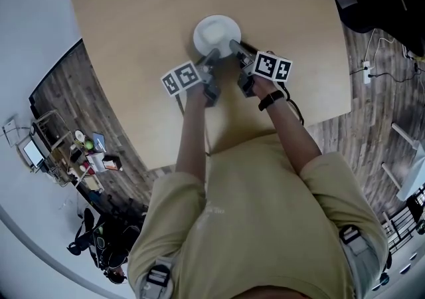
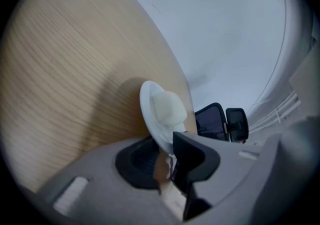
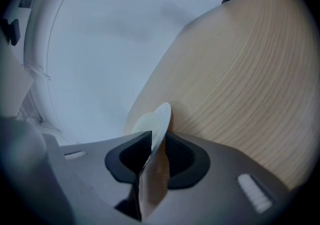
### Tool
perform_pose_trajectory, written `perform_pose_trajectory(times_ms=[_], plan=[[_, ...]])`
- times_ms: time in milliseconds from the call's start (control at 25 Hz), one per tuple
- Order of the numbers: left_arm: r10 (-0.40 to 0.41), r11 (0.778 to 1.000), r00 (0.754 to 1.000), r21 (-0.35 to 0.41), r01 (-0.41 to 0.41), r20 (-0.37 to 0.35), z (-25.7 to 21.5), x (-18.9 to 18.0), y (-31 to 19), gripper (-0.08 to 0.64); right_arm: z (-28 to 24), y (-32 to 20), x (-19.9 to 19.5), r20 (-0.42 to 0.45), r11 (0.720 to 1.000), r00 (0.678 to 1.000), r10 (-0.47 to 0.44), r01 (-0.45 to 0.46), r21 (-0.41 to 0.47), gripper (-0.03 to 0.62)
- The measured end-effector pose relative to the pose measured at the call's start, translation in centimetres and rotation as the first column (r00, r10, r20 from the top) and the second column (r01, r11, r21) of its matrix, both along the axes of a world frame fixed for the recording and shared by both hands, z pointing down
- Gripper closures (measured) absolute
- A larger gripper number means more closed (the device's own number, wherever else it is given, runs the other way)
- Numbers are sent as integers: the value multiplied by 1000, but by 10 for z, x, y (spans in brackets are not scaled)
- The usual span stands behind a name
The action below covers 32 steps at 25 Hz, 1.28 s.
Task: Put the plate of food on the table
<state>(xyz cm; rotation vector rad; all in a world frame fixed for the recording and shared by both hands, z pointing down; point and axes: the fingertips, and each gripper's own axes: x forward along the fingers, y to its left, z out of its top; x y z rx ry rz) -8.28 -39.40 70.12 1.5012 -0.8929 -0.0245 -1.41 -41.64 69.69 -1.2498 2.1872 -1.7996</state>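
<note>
White plate point(image 1: 214, 33) — rim pinched betw. left gripper point(image 1: 213, 58) & right gripper point(image 1: 234, 45).

Food point(image 2: 168, 108) on plate point(image 1: 216, 34); left tongs point(image 2: 168, 152), right tongs point(image 3: 156, 144) at its near rim.

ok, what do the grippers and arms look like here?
Left gripper and right gripper: grey moulded bodies, black jaw pads, each with a white cube of black square markers. Person wears a tan short-sleeved shirt and a black wristband on the right wrist.
</note>
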Motion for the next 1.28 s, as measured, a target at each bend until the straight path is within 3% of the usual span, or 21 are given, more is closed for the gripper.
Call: perform_pose_trajectory(times_ms=[200, 320, 480, 640, 720, 840, 920, 1040, 1160, 1280], plan=[[-46, 997, 999, -59, 47, 18, 2, -6, 6, 468, -1, 8, -3, -16, 999, 999, -34, 34, -12, 485], [-55, 994, 998, -90, 56, 19, 2, -8, 12, 317, -2, 15, -4, -44, 996, 995, -87, 87, -6, 381], [-66, 991, 997, -113, 69, 32, -5, -10, 28, 204, -2, 30, 8, -188, 988, 971, -146, 152, 18, 336], [-98, 982, 994, -156, 103, 39, -11, -16, 50, 106, -10, 48, 12, -206, 986, 967, -149, 160, 37, 336], [-168, 966, 986, -199, 165, -2, -14, -24, 60, 60, -16, 57, 9, -203, 986, 968, -147, 160, 50, 336], [-319, 911, 943, -304, 278, -95, -16, -37, 75, 14, -26, 69, 4, -193, 985, 971, -143, 159, 71, 336], [-365, 893, 923, -327, 309, -124, -19, -45, 83, 12, -32, 76, 1, -185, 983, 972, -145, 163, 89, 336], [-339, 915, 931, -279, 293, -134, -33, -51, 95, 12, -44, 87, -6, -182, 973, 970, -159, 185, 139, 342], [-253, 959, 956, -170, 227, -148, -54, -52, 108, 14, -66, 98, -10, -230, 951, 960, -161, 213, 223, 364], [-139, 990, 990, 13, 140, -32, -79, -55, 121, 45, -96, 109, -12, -327, 903, 934, -140, 256, 346, 416]])
